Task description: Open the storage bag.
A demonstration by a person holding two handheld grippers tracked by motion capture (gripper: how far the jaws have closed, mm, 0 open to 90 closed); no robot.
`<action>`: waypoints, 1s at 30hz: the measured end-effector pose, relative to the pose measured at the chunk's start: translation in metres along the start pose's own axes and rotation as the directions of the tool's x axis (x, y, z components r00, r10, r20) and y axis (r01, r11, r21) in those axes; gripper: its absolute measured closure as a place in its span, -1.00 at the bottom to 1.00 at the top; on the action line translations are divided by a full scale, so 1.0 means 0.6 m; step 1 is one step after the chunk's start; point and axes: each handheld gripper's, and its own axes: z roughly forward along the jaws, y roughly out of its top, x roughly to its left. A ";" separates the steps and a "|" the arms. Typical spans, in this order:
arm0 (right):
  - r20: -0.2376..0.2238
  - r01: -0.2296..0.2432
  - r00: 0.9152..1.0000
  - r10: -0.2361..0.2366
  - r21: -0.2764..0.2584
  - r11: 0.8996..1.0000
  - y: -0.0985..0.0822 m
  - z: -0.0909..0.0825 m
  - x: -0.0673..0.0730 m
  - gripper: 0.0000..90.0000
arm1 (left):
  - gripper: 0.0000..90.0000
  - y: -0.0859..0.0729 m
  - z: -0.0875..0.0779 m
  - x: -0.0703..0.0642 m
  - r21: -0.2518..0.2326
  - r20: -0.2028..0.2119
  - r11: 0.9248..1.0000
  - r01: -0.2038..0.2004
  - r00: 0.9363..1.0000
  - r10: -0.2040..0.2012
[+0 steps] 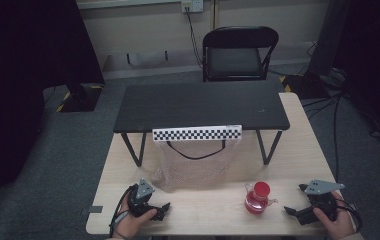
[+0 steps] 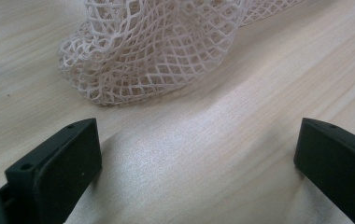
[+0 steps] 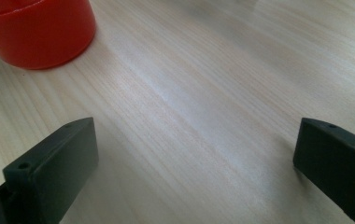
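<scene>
The left gripper (image 1: 164,208) is held low over the light wooden table (image 1: 208,215), its 2 jaws spread wide with nothing between them. Ahead of the jaws, in the left gripper view, a pale mesh bag (image 2: 152,51) is seen lying bunched on the wood, apart from both jaws and nearer the left one. In the high view the bag is seen draped down from a small black bench (image 1: 198,105) edged with a checkered strip (image 1: 197,133).

The right gripper (image 1: 291,212) is likewise held with its 2 jaws wide and empty. A red-capped flask (image 1: 259,198) of red liquid is set just ahead of its left jaw, untouched.
</scene>
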 end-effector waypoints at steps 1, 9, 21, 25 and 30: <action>0.000 0.000 1.000 0.000 0.000 1.000 0.000 0.000 0.000 -1.00 | -1.00 0.000 0.000 0.000 0.000 0.000 1.000 0.000 1.000 0.000; 0.000 0.000 1.000 0.000 0.000 1.000 0.000 0.000 0.000 -1.00 | -1.00 0.001 0.001 0.000 0.000 -0.001 1.000 0.001 1.000 -0.001; 0.000 0.000 1.000 0.000 0.000 1.000 0.000 0.000 0.000 -1.00 | -0.99 -0.001 -0.005 0.006 -0.017 0.049 0.999 0.047 0.998 -0.046; 0.000 0.000 1.000 0.000 0.000 1.000 0.000 0.000 0.000 -1.00 | -0.98 0.003 -0.008 0.008 -0.001 0.061 0.997 0.081 0.995 -0.081; 0.000 0.000 1.000 0.000 0.000 1.000 0.000 0.000 0.000 -1.00 | -0.94 0.009 -0.012 0.006 0.006 0.072 0.997 0.076 0.994 -0.077</action>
